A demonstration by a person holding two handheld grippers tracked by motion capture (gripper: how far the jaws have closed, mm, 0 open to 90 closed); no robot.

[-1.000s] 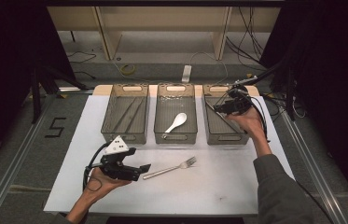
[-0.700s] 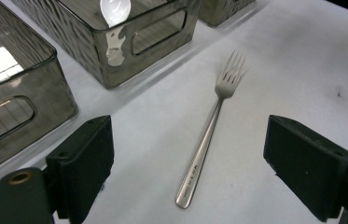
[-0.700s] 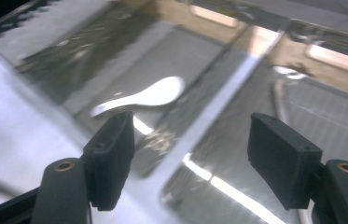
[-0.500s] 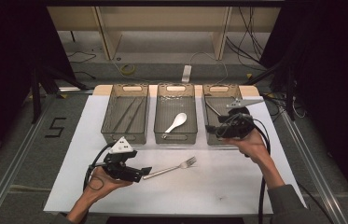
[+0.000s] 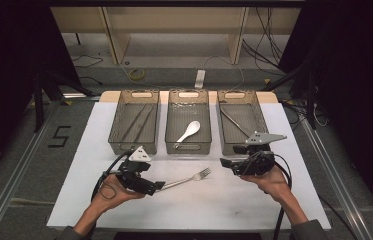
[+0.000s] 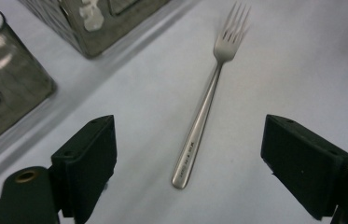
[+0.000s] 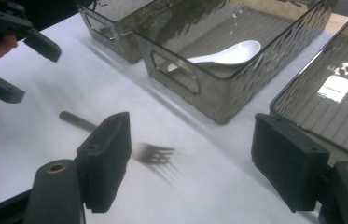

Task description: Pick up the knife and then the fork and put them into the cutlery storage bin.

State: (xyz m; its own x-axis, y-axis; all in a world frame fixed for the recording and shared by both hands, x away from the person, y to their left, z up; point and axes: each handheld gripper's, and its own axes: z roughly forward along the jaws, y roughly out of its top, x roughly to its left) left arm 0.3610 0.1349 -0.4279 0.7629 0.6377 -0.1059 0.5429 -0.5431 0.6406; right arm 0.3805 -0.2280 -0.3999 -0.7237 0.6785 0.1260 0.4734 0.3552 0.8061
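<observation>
Fork (image 6: 203, 111) lay between the left gripper's (image 6: 188, 161) released fingers, untouched; the right gripper's (image 7: 195, 158) spread fingers partly hid its blurred handle.

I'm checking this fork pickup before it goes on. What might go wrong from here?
1. The fork lies flat on the white table, and the open left gripper straddles only its handle end; a grip there may let the tines droop or swing.
2. The thin handle could slip from the jaws as they close.
3. The open right gripper points at the tines, so the two could collide.
</observation>
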